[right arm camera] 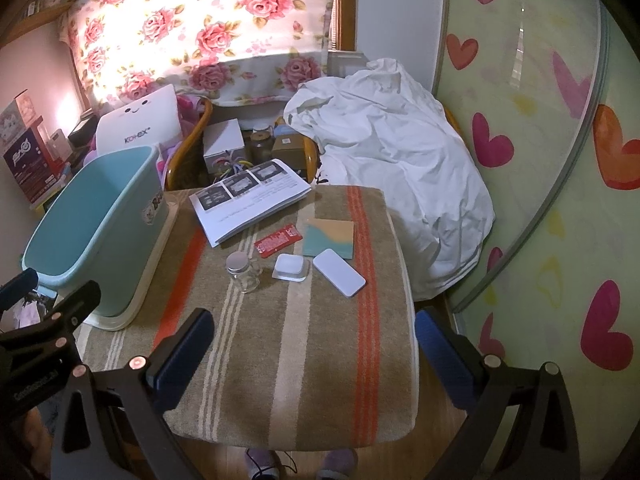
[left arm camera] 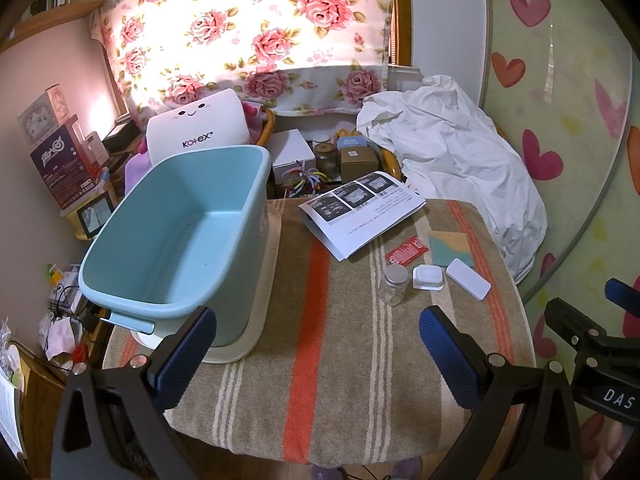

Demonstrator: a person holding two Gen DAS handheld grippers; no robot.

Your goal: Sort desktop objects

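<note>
With both left tongs and right tongs apart and empty over the surface's near edge, the jar, standing mid-surface right of the bin, may tip if gripped off-centre.

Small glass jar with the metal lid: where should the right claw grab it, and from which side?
Grip the glass jar across its clear body just below the lid, coming from the near side. It stands upright, apart from the white case; the right claw is open.
</note>
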